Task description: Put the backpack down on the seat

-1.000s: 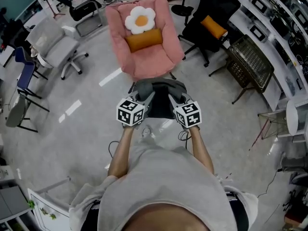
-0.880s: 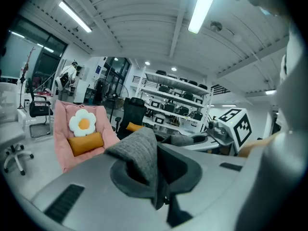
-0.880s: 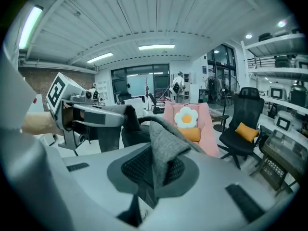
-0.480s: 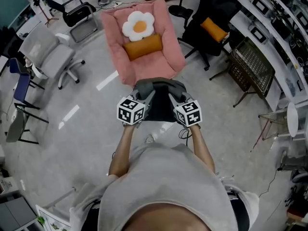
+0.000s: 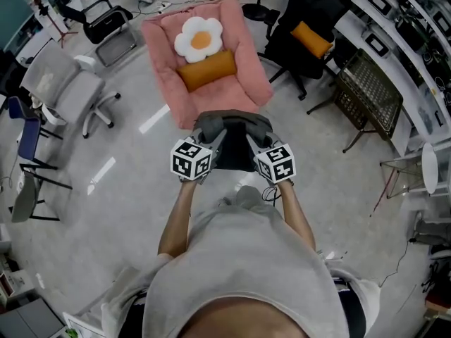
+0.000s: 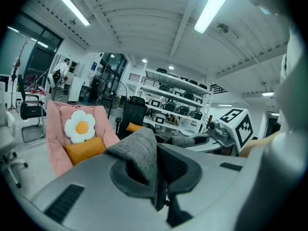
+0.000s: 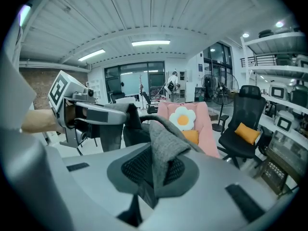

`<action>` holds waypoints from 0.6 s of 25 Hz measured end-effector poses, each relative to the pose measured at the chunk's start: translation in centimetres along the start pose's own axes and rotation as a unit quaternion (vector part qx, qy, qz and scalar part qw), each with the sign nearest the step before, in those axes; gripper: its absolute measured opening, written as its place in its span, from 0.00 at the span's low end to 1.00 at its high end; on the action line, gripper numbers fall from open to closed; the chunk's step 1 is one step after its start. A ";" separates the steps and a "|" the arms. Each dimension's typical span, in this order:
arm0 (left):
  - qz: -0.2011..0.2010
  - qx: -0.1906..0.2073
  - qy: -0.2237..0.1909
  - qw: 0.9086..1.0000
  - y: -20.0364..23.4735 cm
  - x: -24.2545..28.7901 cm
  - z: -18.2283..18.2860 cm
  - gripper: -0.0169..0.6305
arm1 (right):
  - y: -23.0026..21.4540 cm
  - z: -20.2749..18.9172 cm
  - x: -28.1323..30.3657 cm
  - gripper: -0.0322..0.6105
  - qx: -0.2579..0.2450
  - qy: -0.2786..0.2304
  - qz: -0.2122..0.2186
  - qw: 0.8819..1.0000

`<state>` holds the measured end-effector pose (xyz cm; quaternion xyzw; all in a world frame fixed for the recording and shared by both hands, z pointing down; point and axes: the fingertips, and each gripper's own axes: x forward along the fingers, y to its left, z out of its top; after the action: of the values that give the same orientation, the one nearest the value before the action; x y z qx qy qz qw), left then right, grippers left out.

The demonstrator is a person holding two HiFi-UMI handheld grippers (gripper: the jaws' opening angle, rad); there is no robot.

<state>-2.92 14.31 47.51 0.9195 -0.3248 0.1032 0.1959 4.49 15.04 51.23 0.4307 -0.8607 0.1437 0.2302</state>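
In the head view a grey and black backpack (image 5: 233,138) hangs between my two grippers, just in front of a pink armchair (image 5: 246,62). A flower cushion (image 5: 201,37) and an orange pillow (image 5: 206,70) lie on its seat. My left gripper (image 5: 213,141) is shut on a fold of the backpack's grey fabric (image 6: 137,150). My right gripper (image 5: 252,142) is shut on another grey fold (image 7: 166,146). The backpack's far edge overlaps the armchair's front edge in the head view. The lower part of the backpack is hidden by the grippers and my arms.
A black office chair (image 5: 299,20) with an orange cushion stands right of the armchair. A wire mesh rack (image 5: 370,94) and equipment benches (image 5: 402,27) line the right. A grey swivel chair (image 5: 63,86) and a blue chair (image 5: 27,129) stand on the left.
I have walked toward the pink armchair with the backpack held the same way in both grippers. The armchair's front edge is now right at the backpack, and the side chairs have slid back.
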 end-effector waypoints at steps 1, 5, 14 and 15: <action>0.000 0.001 0.001 1.000 0.3 0.1 0.2 0.07 | -0.2 0.2 0.2 0.10 -0.001 -0.001 -0.001 1.000; -0.001 0.004 0.003 1.000 1.2 0.8 0.7 0.07 | -0.9 0.9 1.2 0.10 -0.005 -0.002 -0.001 1.000; 0.005 -0.002 0.014 1.000 4.6 4.3 1.4 0.07 | -4.2 1.6 4.7 0.10 -0.003 0.003 0.006 1.000; 0.007 -0.003 0.016 1.000 5.1 4.9 1.6 0.07 | -4.7 1.8 5.3 0.10 -0.001 0.004 0.007 1.000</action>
<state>-2.36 7.27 49.11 0.9150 -0.3280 0.1181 0.2031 5.04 7.90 52.70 0.4241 -0.8629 0.1456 0.2330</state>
